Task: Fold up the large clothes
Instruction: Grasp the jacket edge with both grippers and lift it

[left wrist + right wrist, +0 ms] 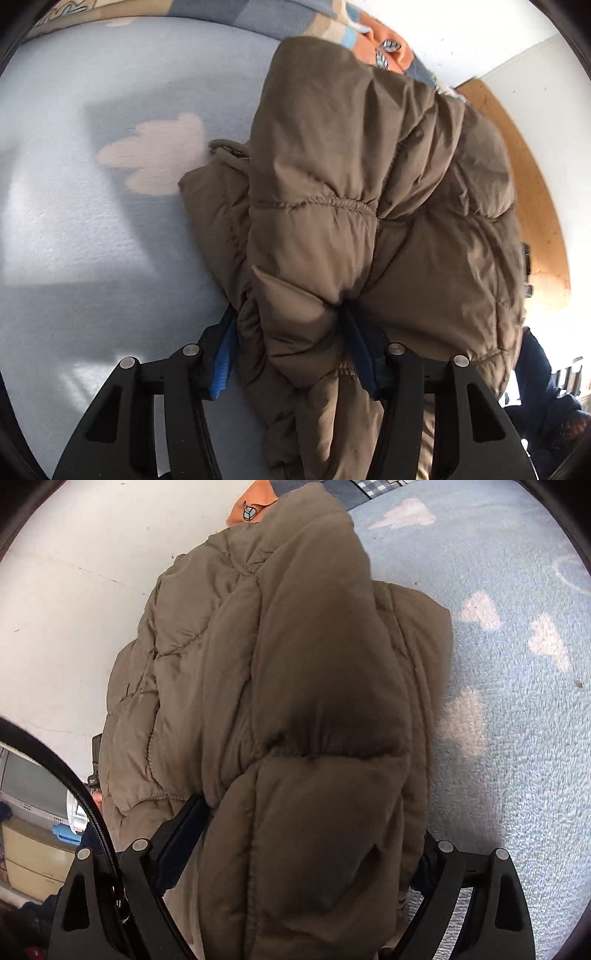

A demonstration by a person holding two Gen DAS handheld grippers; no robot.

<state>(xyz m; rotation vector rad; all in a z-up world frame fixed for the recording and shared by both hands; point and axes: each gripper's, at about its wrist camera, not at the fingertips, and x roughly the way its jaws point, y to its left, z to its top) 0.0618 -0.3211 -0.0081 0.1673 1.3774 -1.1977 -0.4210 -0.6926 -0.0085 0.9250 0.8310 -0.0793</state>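
Tongs come first in each wrist view, one pair per hand, two in all; the left gripper (291, 347) has its black arms at the bottom of the frame and its two blue-padded fingers (223, 363) clamped on a thick bunch of the brown quilted jacket (369, 206), the fabric squeezed between the pads and bulging out above and below them; the jaws stand about half apart, held so by the padding. The right gripper (303, 849) stands far wider, its left dark finger (184, 834) pressed against the side of a fat roll of the same jacket (295, 701), its right finger mostly hidden behind the fabric at the far edge of that roll; the roll fills the whole gap, though whether the pads truly pinch it I cannot tell.

One jacket only, puffy and stitched in panels, with an elastic seam across its middle in the left view; it lies heaped and partly folded on a pale blue fleece blanket (92, 240) printed with white cloud shapes; a cord loop pokes out at the jacket's left edge. Beyond it, one orange patterned cushion (388, 44) at the top; then white wall and a curved wooden board (535, 206).
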